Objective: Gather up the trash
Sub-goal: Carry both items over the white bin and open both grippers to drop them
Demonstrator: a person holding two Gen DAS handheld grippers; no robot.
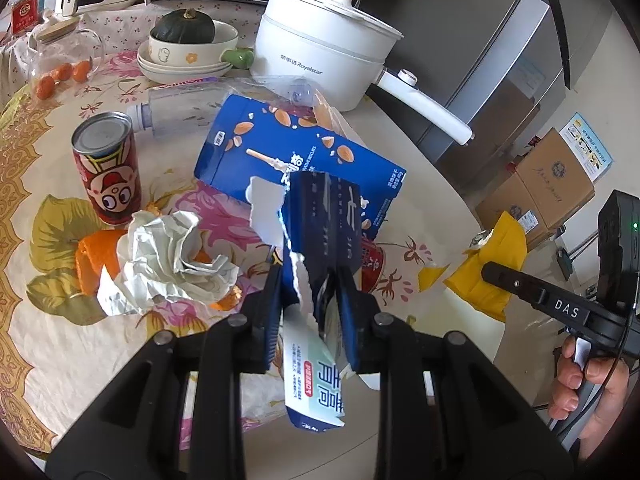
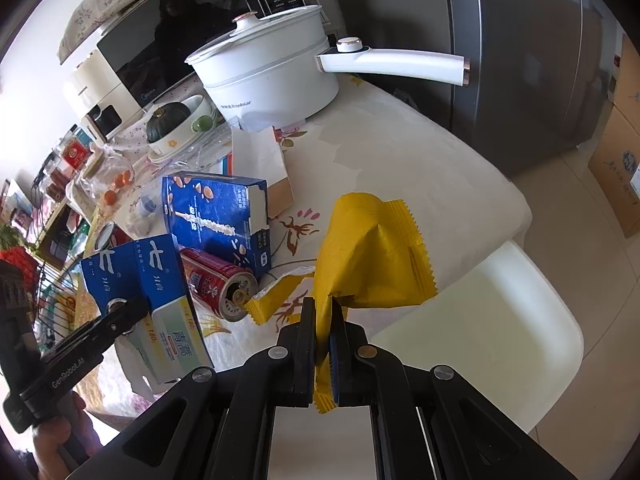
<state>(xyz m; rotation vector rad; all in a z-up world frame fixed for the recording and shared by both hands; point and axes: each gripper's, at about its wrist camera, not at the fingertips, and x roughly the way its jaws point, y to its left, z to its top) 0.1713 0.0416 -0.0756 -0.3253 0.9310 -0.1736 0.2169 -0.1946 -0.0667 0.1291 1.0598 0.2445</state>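
Note:
My left gripper (image 1: 310, 280) is shut on a torn blue-and-white toothpaste box (image 1: 316, 232) and holds it above the table; the box also shows in the right wrist view (image 2: 140, 280). My right gripper (image 2: 323, 312) is shut on a yellow snack wrapper (image 2: 372, 252), held over the table's near edge; the wrapper also shows in the left wrist view (image 1: 488, 264). On the floral tablecloth lie a blue biscuit box (image 1: 288, 148), a crumpled tissue (image 1: 168, 264), orange peel (image 1: 98, 256), an upright red can (image 1: 106, 168) and a red can on its side (image 2: 216, 280).
A white electric pot (image 1: 324, 52) with a long handle stands at the back. Bowls with a green squash (image 1: 186, 44), a glass jar (image 1: 60, 56) and a microwave (image 2: 160, 44) are behind. A pale chair seat (image 2: 480, 340) is at the table's edge. Cardboard boxes (image 1: 548, 184) sit on the floor.

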